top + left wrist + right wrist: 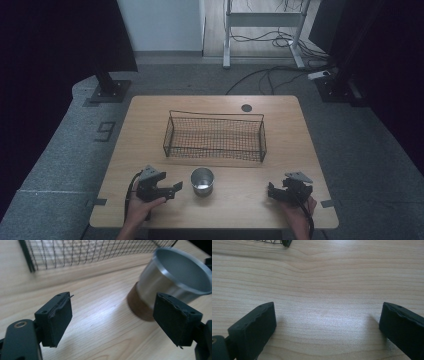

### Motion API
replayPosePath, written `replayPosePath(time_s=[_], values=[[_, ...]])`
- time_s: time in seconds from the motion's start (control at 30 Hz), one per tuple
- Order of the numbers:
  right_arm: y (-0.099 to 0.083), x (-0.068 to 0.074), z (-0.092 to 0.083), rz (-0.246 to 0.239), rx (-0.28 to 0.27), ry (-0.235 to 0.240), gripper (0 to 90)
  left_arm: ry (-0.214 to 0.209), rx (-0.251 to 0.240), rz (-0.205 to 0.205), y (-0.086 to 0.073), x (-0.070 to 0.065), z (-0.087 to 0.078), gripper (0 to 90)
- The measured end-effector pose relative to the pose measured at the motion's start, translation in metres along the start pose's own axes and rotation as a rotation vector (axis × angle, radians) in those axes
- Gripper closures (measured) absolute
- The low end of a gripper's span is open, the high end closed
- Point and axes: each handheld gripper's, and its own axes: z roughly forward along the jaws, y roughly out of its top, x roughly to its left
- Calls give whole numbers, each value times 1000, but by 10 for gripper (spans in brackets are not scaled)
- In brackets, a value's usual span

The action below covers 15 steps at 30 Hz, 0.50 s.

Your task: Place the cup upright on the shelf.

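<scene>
The table (150, 130) is pale wood with flowing brown grain. The wire basket (215, 136) is black, its mesh a fine grid. The cup (172, 282) is brushed silver metal with a dark brown base band. Both claws (112, 320) (327, 330) are matte black.

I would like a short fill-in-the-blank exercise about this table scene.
1. The round shiny metal cup stands on the wooden table in front of the black wire ____.
2. The cup is nearer to the ____ hand-held gripper.
3. The right hand-held gripper has its jaws ____, with bare wood between them.

Missing words: basket; left; open
</scene>
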Motion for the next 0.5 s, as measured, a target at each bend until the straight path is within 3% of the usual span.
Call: replayPosePath(time_s=[0.5], values=[[0,0,0,0,0,0,9,-81,-41,22,6,-12,-6,154]])
